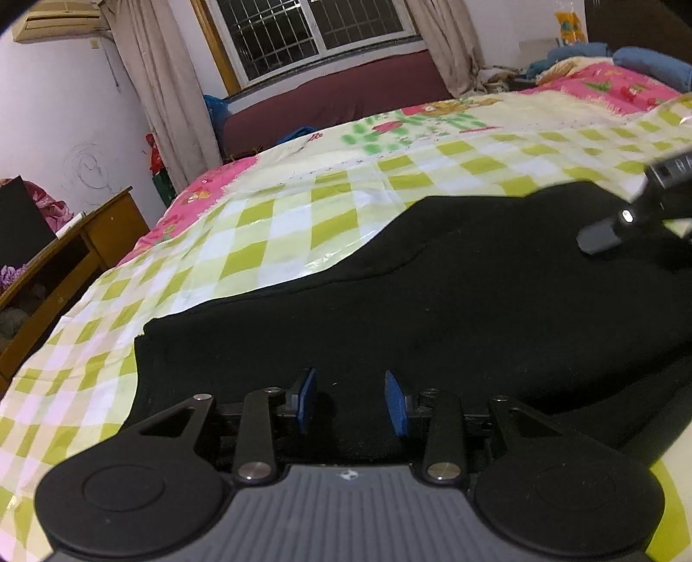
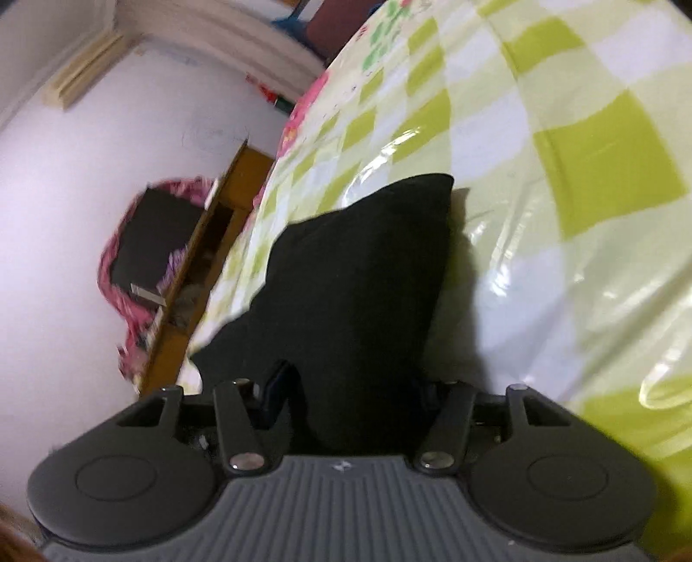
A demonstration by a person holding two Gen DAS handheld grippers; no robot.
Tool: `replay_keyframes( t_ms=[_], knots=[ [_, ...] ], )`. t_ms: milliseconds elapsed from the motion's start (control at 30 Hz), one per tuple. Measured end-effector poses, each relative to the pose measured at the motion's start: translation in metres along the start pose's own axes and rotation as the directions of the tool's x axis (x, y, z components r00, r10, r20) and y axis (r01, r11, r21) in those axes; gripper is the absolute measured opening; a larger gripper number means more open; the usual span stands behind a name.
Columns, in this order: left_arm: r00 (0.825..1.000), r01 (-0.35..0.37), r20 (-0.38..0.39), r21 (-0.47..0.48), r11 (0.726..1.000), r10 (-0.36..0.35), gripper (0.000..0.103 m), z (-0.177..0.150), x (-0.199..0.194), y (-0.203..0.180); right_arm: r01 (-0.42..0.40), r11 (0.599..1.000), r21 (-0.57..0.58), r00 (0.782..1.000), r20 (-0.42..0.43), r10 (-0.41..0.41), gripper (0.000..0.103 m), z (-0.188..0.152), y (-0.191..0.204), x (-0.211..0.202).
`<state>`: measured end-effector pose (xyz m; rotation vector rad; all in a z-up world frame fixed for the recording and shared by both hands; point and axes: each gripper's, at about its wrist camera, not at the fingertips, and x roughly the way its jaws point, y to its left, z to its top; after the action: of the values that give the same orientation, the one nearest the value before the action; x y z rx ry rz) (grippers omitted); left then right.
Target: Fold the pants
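Observation:
Black pants (image 1: 411, 294) lie spread on a green-and-white checked plastic sheet (image 1: 242, 242) on the bed. My left gripper (image 1: 351, 400) is open, its blue pads low over the near edge of the pants, nothing between them. My right gripper (image 2: 346, 402) has a raised fold of the black pants (image 2: 363, 268) between its fingers; the cloth stands up in a peak over the sheet (image 2: 562, 216). Its left blue pad (image 2: 277, 391) shows, the right pad is hidden by cloth. The right gripper's body shows at the right edge of the left wrist view (image 1: 635, 216).
A wooden desk (image 1: 65, 259) stands left of the bed, also in the right wrist view (image 2: 207, 268). A pink blanket (image 1: 627, 82) and pillows lie at the bed's far end. A window (image 1: 320, 30) with curtains is beyond.

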<state>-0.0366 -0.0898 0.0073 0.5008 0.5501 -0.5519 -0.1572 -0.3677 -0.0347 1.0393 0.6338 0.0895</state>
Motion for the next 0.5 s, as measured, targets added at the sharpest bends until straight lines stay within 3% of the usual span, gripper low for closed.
replay_keyframes(
  t_ms=[67,167,233,367,500],
  knots=[
    [1.0,0.0,-0.017,0.001,1.0,0.0,0.049,0.001,-0.002,-0.002,0.012,1.0,-0.009,1.0,-0.002,-0.012,0.023,0.003,0.006,0.0],
    [1.0,0.012,-0.027,0.053,0.999,-0.011,0.047,0.002,-0.01,-0.015,-0.087,0.993,0.075,0.996,0.004,0.087,0.018,0.0,-0.001,-0.02],
    [0.999,0.04,-0.03,0.085,0.996,-0.037,0.045,0.005,-0.018,-0.032,-0.077,0.996,0.048,0.997,0.01,0.077,0.017,-0.007,0.0,-0.042],
    [0.989,0.146,-0.018,0.084,0.986,-0.145,0.045,0.015,-0.036,-0.071,-0.018,0.996,0.082,1.0,0.023,0.016,0.017,-0.014,-0.022,-0.093],
    [0.959,0.283,0.011,0.08,0.956,-0.285,0.045,0.025,-0.053,-0.128,0.088,0.99,0.108,0.993,0.066,-0.095,0.017,-0.007,-0.045,-0.159]
  ],
)
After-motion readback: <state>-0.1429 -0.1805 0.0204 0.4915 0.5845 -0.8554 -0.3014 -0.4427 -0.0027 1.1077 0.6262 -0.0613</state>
